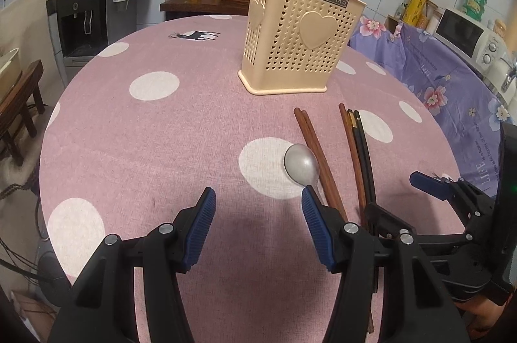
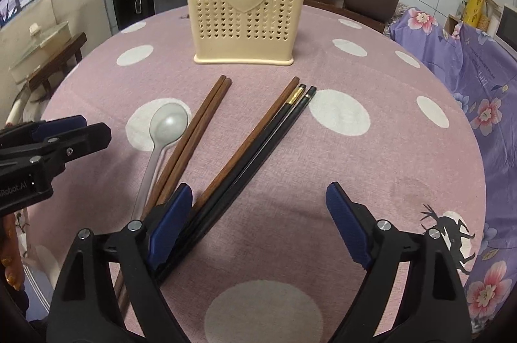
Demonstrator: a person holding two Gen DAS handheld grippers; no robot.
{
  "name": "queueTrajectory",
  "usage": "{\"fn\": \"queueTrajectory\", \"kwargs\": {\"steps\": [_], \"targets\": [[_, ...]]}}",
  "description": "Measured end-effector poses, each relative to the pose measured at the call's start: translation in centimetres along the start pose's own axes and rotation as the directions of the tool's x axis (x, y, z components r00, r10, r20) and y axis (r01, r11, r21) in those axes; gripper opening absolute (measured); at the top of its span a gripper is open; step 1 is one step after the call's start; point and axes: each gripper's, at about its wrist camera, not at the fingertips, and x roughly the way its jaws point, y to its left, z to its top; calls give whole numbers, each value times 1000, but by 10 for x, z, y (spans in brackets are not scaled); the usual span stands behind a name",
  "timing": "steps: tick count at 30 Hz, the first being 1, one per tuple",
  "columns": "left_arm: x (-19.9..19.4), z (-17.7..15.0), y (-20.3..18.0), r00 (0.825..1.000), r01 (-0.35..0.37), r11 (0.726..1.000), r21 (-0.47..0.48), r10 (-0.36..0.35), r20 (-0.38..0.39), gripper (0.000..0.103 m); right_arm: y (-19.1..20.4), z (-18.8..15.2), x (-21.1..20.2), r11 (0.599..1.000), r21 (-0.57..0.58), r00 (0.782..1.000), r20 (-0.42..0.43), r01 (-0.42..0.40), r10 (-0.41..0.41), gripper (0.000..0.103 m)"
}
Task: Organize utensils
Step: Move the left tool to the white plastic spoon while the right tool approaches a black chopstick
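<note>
Left gripper point(image 1: 258, 197): jaws parted, nothing between them, above the polka-dot counter point(image 1: 161, 149).
Spoon point(image 1: 300, 165): flat on the counter, bowl just ahead of the left gripper's right fingertip.
Brown chopsticks point(image 2: 197, 133): pair lying beside the spoon, left of the right gripper point(image 2: 258, 194).
Dark chopsticks point(image 2: 258, 145): running under its left finger.
Right gripper: spread wide, empty.
Utensil holder point(image 2: 245, 6): upright, ahead of both.

Utensil holder point(image 2: 247, 3) at table's point(image 2: 404, 155) far side, spoon point(image 2: 168, 124) left of paired chopsticks point(image 2: 197, 133), three more chopsticks point(image 2: 258, 142) right.
</note>
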Motion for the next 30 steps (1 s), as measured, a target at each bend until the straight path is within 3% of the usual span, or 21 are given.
{"fn": "queueTrajectory", "kwargs": {"steps": [5, 8, 16, 23, 30], "targets": [[-1, -6, -1, 1000, 0, 1000, 7, 0, -15, 55, -21, -12, -8, 995, -40, 996, -33, 87, -89, 85], [1, -7, -3, 1000, -5, 1000, 11, 5, -20, 55, -45, -19, -19, 993, 18, 993, -22, 113, -113, 84], [15, -5, -32, 998, 18, 997, 70, -14, -61, 54, -40, -18, -22, 997, 46, 998, 16, 56, -57, 85], [28, -9, -47, 995, -53, 991, 125, 62, -72, 45, -37, -20, -17, 997, 58, 999, 8, 42, -42, 85], [29, -1, -31, 994, -64, 992, 112, 73, -78, 42, -42, -18, -16, 997, 74, 999, 5, 35, -36, 85]]}}
